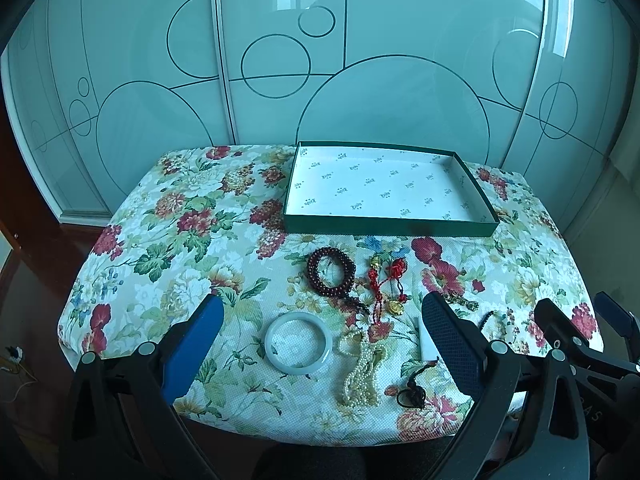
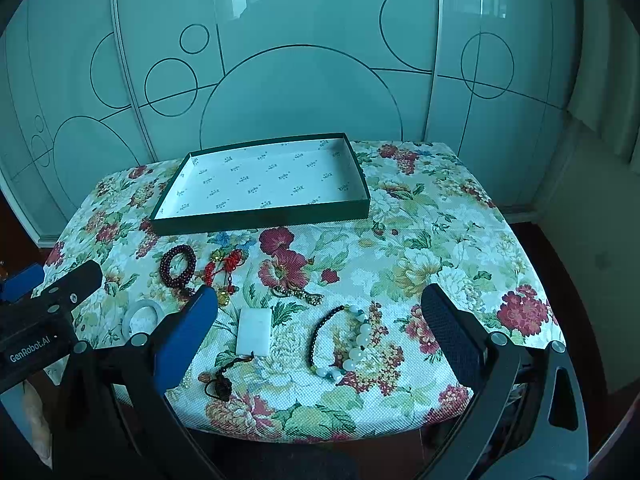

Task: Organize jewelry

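Side by side, left hand-held gripper (image 1: 320, 332) released above bangle (image 1: 298, 344), right hand-held gripper (image 2: 320, 320) released, level

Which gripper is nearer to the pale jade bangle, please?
Left. The left gripper hangs over the pale jade bangle, which lies between its open jaws; the right gripper hangs further right, past the white rectangular pendant.

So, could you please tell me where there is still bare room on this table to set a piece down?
The green box is empty inside. Bare cloth also lies left of the dark red bead bracelet and white bangle, and right of the pale bead bracelet. The near middle is crowded: red cord charms, pearl strand, white pendant.
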Motion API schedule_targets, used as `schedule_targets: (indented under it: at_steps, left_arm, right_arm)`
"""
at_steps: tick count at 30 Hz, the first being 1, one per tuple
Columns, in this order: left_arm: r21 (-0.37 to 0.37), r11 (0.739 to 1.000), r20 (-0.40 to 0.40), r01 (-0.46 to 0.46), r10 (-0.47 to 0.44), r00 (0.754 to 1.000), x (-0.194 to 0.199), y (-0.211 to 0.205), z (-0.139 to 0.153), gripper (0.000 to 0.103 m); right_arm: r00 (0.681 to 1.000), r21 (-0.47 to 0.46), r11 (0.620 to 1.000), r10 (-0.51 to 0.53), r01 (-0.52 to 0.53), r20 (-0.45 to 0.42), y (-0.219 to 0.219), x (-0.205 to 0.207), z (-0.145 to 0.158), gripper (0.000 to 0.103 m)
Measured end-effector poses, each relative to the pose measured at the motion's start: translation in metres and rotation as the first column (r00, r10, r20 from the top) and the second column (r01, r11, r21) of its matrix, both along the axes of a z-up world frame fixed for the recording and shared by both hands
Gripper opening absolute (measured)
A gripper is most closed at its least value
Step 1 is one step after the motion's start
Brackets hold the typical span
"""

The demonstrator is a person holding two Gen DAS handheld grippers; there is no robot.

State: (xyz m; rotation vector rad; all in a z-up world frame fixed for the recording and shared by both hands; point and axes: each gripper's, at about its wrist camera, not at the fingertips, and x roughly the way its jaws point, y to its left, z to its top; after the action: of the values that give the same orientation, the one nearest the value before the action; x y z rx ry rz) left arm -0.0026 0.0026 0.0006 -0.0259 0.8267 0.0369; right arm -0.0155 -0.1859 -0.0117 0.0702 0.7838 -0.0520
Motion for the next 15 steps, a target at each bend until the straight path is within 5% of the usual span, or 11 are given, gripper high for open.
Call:
schedule_targets:
  at_steps: [15]
  left_arm:
    - [-0.001,1.0,-0.002,0.0,0.0,1.0,0.0001,-0.0001,-0.0005,0.099]
  right_arm:
    - [1.0,0.0,1.0,-0.001,0.001,0.0,0.0008,0.0009,-0.003,0.101]
